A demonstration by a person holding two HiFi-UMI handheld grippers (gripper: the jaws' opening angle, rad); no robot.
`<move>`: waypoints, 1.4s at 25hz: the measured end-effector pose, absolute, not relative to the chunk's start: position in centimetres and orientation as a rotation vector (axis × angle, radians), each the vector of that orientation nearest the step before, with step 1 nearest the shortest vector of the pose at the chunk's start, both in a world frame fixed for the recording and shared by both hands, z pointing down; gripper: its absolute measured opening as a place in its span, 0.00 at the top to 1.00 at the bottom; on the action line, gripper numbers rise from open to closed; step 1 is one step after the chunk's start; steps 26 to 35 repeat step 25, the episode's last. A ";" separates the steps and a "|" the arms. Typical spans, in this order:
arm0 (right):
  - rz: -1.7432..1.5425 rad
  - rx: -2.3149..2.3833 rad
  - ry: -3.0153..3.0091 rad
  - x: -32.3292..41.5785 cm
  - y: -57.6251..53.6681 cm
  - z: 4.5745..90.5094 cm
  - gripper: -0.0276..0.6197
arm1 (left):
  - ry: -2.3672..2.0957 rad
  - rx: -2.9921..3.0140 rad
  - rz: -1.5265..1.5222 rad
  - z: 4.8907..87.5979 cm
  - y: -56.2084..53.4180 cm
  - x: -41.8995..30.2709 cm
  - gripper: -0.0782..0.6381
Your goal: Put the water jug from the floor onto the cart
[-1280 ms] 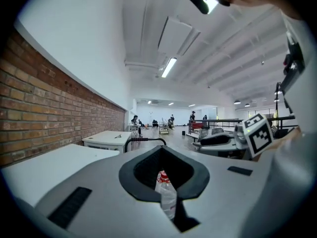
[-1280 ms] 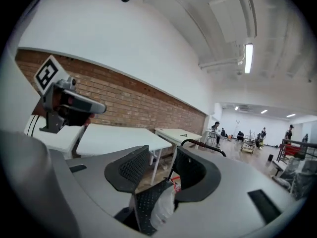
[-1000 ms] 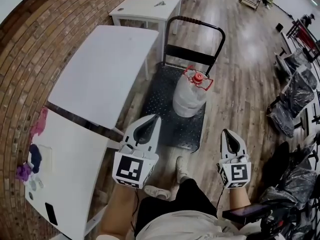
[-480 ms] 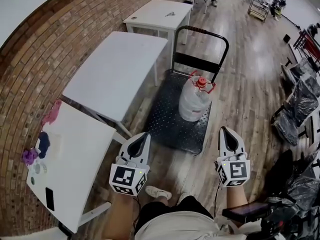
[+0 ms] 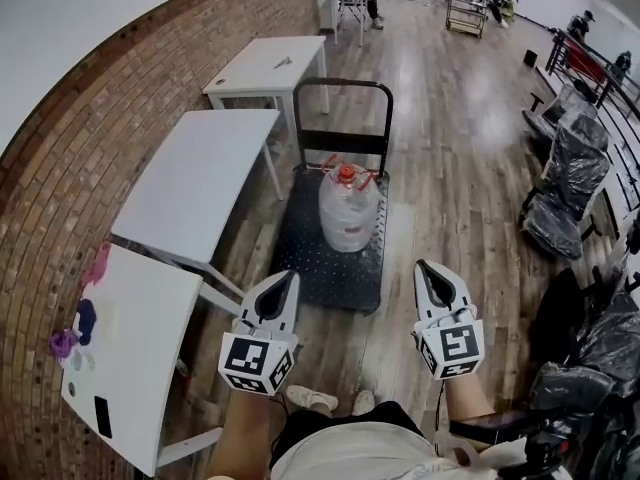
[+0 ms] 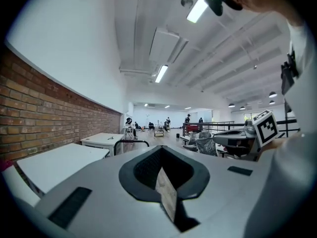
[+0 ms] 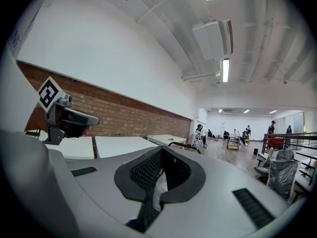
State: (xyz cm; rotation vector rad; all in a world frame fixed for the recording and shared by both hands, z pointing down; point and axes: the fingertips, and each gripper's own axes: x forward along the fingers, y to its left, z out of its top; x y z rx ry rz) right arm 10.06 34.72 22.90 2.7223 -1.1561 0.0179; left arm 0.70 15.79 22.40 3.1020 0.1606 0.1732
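Observation:
The clear water jug (image 5: 347, 211), with a red cap and red handle, stands upright on the black deck of the cart (image 5: 303, 265), just in front of the cart's black push handle (image 5: 341, 84). My left gripper (image 5: 288, 277) hangs shut and empty over the floor near the cart's front left corner. Held level to the right of the cart's near end, my right gripper (image 5: 428, 266) is also shut on nothing. In the left gripper view the jaws (image 6: 163, 182) are together, and the same in the right gripper view (image 7: 157, 187). Neither gripper touches the jug.
Three white tables (image 5: 200, 178) (image 5: 265, 68) (image 5: 130, 348) line the brick wall on the left, the nearest with small items on it. Chairs wrapped in black plastic (image 5: 560, 188) stand on the right. A person's feet (image 5: 320, 399) are just below the grippers. Wooden floor stretches beyond the cart.
Both grippers have drawn back from the cart and risen a little, still shut. The cart and the jug now look farther off; the jug has stayed on the deck.

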 end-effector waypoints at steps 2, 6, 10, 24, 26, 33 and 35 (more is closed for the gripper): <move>0.027 2.717 -1.158 9.3 36.5 22.8 0.95 | 0.185 3.100 0.165 22.1 18.0 0.5 0.89; 0.022 2.730 -1.128 8.0 39.6 22.3 0.95 | 0.247 3.097 0.158 21.5 21.2 0.2 0.89; 0.039 2.746 -1.098 6.3 41.7 22.2 0.95 | 0.321 3.104 0.126 20.5 23.1 -0.3 0.89; 0.038 2.690 -1.144 2.2 36.5 22.0 0.95 | 0.278 3.096 0.043 19.1 18.6 -4.6 0.89; 0.035 2.686 -1.145 2.1 36.0 21.8 0.95 | 0.277 3.094 0.040 19.0 18.2 -4.7 0.89; 0.035 2.686 -1.145 2.1 36.0 21.8 0.95 | 0.277 3.094 0.040 19.0 18.2 -4.7 0.89; 0.035 2.686 -1.145 2.1 36.0 21.8 0.95 | 0.277 3.094 0.040 19.0 18.2 -4.7 0.89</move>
